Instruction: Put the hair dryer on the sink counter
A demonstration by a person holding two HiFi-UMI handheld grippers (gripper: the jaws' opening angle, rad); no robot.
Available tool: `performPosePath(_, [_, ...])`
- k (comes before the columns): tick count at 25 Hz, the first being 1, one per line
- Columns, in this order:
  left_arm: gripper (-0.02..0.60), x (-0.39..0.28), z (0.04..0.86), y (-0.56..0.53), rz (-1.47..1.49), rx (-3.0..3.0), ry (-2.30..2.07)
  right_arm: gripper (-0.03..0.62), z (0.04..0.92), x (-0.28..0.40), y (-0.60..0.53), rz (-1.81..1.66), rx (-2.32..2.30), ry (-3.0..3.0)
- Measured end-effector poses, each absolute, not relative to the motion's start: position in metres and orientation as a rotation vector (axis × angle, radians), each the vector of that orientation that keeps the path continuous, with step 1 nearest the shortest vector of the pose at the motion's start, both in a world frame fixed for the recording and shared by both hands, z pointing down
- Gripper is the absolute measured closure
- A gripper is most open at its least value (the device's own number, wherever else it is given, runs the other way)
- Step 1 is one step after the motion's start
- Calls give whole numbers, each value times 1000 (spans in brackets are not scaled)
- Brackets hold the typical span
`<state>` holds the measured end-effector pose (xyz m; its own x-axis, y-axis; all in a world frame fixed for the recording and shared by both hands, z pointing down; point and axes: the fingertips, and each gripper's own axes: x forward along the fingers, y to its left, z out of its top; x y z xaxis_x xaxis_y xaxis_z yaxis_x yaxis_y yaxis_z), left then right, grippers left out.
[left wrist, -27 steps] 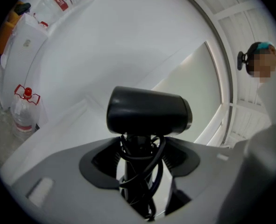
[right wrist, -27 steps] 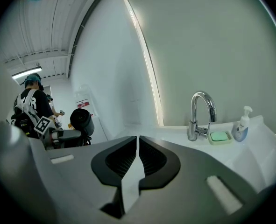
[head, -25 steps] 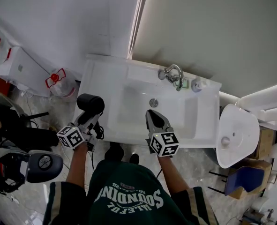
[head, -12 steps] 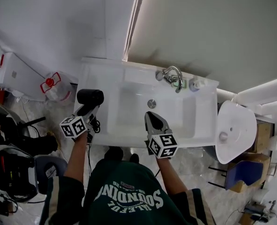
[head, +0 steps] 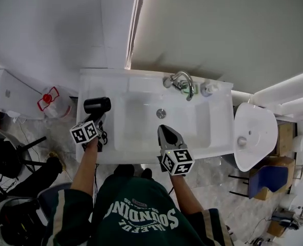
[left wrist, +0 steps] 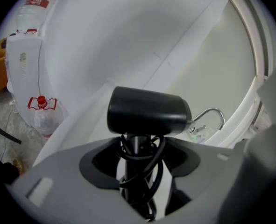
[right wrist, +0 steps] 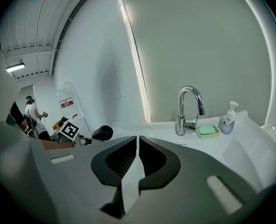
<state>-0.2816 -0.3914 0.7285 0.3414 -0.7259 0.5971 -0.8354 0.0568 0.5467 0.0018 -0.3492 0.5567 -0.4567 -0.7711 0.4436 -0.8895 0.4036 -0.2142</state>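
A black hair dryer (head: 97,105) with its cord wound round the handle hangs over the left end of the white sink counter (head: 89,86). My left gripper (head: 95,122) is shut on its handle; in the left gripper view the dryer (left wrist: 147,112) stands upright between the jaws, barrel on top. My right gripper (head: 167,135) is shut and empty over the front rim of the basin. In the right gripper view the dryer (right wrist: 102,133) shows at the left, with the jaws (right wrist: 138,146) closed together.
A chrome tap (head: 182,81), a green soap dish (right wrist: 207,130) and a soap pump bottle (head: 208,88) stand at the back of the counter. A large water bottle (head: 49,100) sits on the floor at the left. A white toilet (head: 251,136) is to the right.
The left gripper has carried the hair dryer up and to the right, from beside the counter's left edge to over its left end. The right gripper has barely moved.
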Motion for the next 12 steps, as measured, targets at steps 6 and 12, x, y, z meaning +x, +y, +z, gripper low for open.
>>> performPosePath(6, [273, -285, 748, -401, 287, 1648, -1436, 588, 559, 14, -343, 633, 1518, -2341])
performPosePath(12, [273, -287, 763, -405, 340, 1594, -1450, 588, 562, 23, -334, 645, 1563, -2300])
